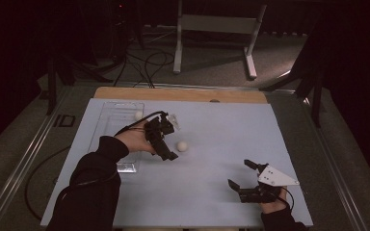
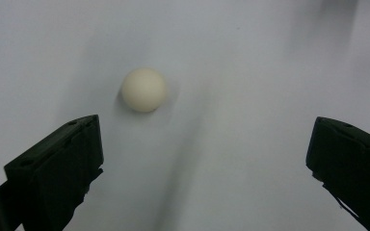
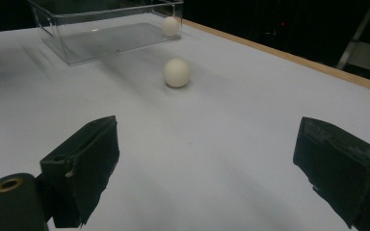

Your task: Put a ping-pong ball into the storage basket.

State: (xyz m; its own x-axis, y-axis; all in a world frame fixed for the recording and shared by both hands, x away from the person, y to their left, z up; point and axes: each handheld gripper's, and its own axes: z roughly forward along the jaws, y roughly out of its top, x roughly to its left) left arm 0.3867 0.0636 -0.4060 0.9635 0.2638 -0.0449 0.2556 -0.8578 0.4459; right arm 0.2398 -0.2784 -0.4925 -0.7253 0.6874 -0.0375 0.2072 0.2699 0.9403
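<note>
- High view: left gripper [image 1: 169, 139] hovers beside a white ball [image 1: 182, 146] on the pale worktop [image 1: 212, 192]; clear box [image 1: 118, 126] partly hidden behind the hand; right gripper [image 1: 244, 177] near the front edge, fingers apart.
- Left gripper view: fingers [image 2: 62, 163] wide apart, cut off below; ball [image 2: 144, 90] lies ahead, untouched.
- Right gripper view: fingers [image 3: 84, 166] apart; ball [image 3: 177, 72] well ahead; second ball [image 3: 171, 26] inside the box [image 3: 77, 29].

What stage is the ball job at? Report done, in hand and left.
Done: one white ball already sits inside the clear box at its far end. In hand: the left hand-held gripper hangs open over the second ball, which lies loose on the table, jaws apart and not touching it. Left: likely closing on that ball and carrying it to the box. The right hand-held gripper waits open, holding nothing.
</note>
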